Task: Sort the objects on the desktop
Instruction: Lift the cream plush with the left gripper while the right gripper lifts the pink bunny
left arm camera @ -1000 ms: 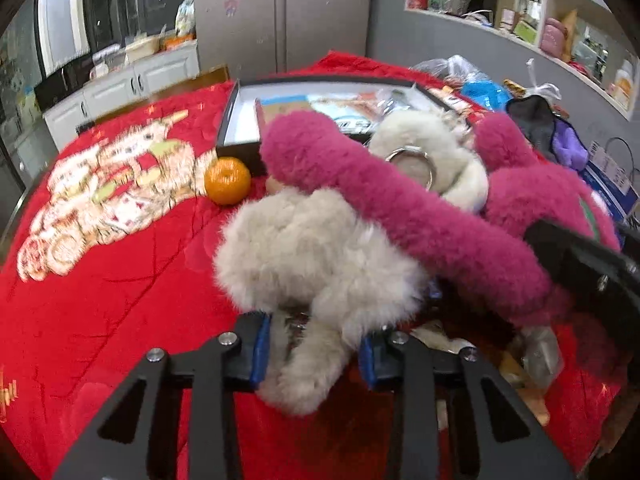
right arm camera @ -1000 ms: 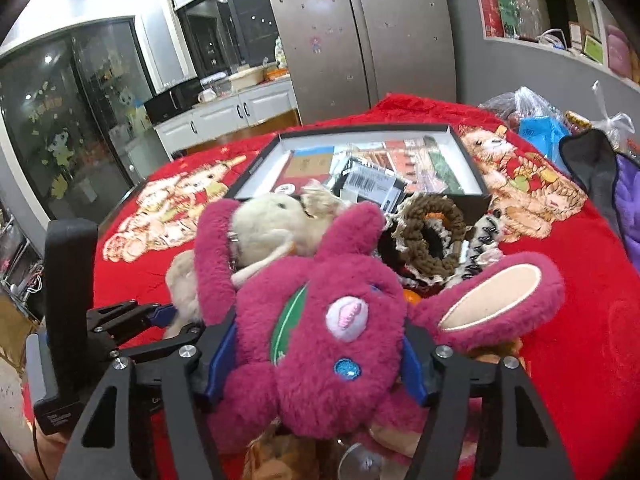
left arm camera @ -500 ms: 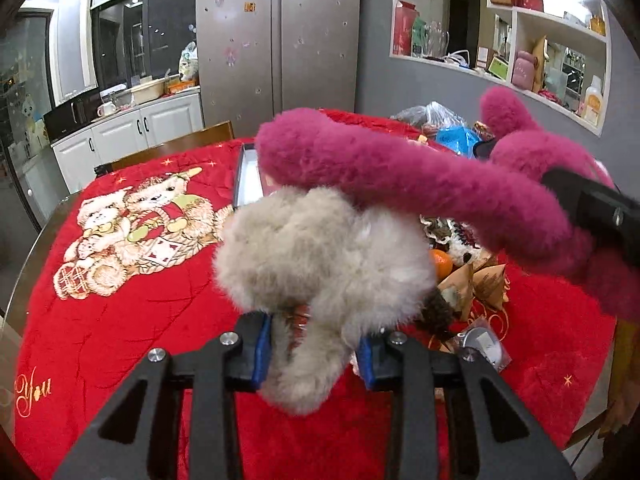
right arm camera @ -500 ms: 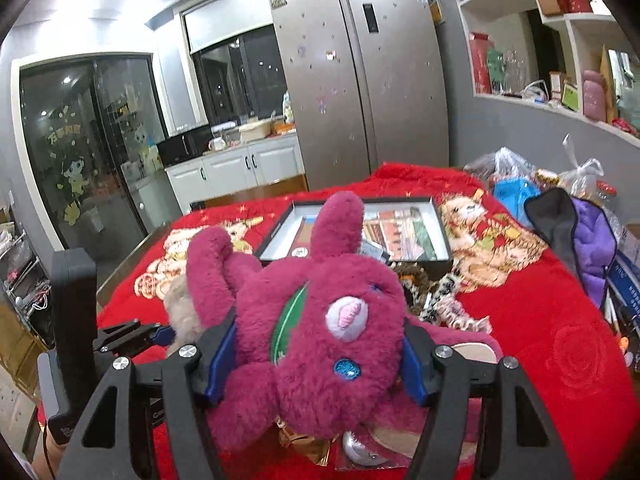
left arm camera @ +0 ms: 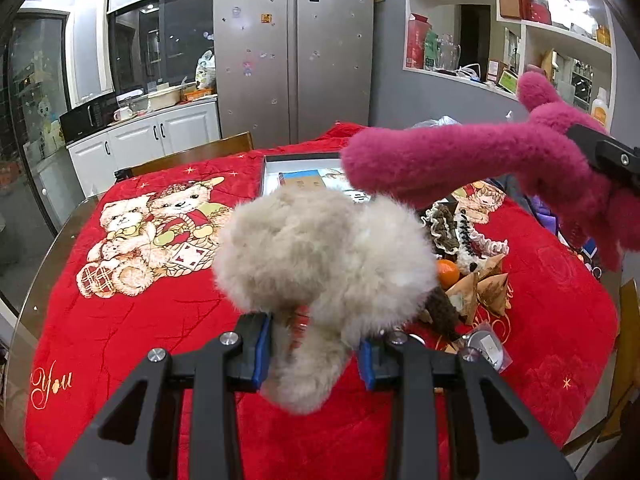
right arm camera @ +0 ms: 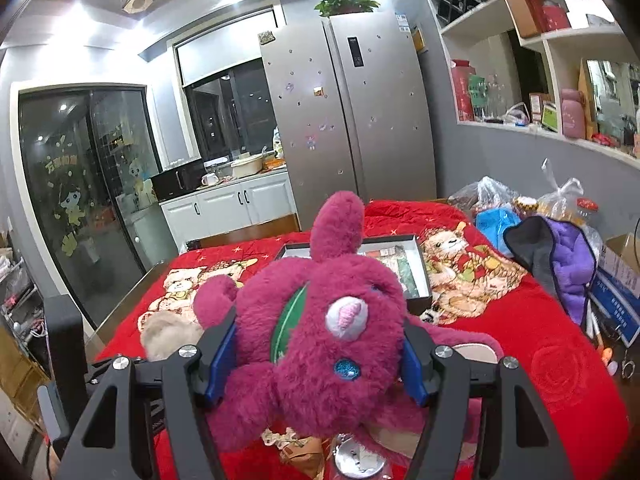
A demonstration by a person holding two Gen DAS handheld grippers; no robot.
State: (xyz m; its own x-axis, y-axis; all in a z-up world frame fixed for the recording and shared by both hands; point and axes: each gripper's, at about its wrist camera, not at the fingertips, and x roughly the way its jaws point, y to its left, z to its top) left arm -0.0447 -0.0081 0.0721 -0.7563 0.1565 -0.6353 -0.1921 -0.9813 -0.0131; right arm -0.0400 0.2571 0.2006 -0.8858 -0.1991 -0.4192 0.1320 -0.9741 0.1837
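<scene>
My left gripper is shut on a beige fluffy plush toy, held up above the red tablecloth. My right gripper is shut on a magenta plush bear, its head squeezed between the blue pads. In the left wrist view the magenta bear's arm reaches across at upper right. The beige plush shows at the left of the right wrist view. A black open box with packets lies at the table's far middle.
On the cloth lie an orange, frilly hair ties, paper-wrapped cones and a round metal object. Plastic bags and a purple-grey cloth crowd the right edge. A fridge stands behind.
Both grippers rose off the table with their plush toys still held. The views tilted upward, so the box and the small items now lie lower and farther away.
</scene>
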